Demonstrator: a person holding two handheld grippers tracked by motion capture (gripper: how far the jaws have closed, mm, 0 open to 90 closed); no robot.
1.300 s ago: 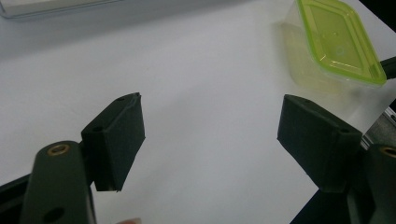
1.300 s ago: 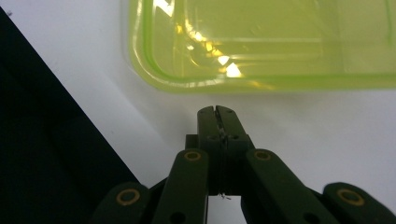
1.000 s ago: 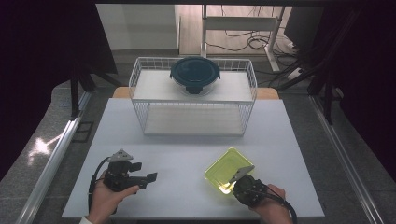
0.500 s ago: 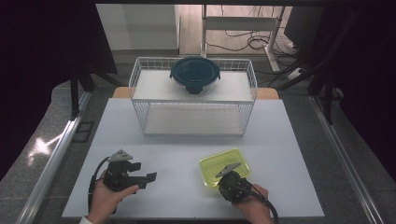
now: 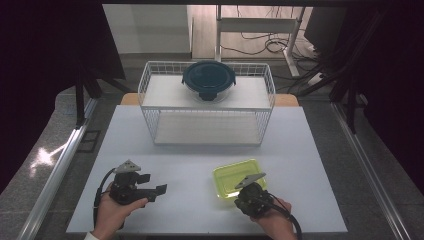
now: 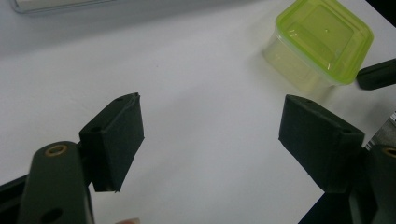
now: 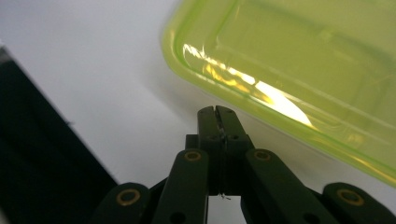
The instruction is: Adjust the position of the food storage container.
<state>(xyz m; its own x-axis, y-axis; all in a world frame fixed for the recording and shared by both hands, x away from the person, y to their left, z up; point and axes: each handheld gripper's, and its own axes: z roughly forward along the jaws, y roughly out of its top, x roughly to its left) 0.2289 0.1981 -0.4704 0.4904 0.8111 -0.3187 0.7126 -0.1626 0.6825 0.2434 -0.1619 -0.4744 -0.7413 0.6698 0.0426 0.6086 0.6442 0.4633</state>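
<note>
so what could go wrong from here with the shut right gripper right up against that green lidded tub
1. The right gripper has its fingers shut at the edge of the green-lidded container, gripping nothing; pushing on could simply slide the light container across the white table.
2. The fingers sit just under the lid's rim, so lifting might pop the lid off.
3. The left gripper is open and apart from the container, so nothing steadies it.

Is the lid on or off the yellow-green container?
On. The lid sits flat on top of the yellow-green container, covering its clear base all round in the left gripper view.
</note>
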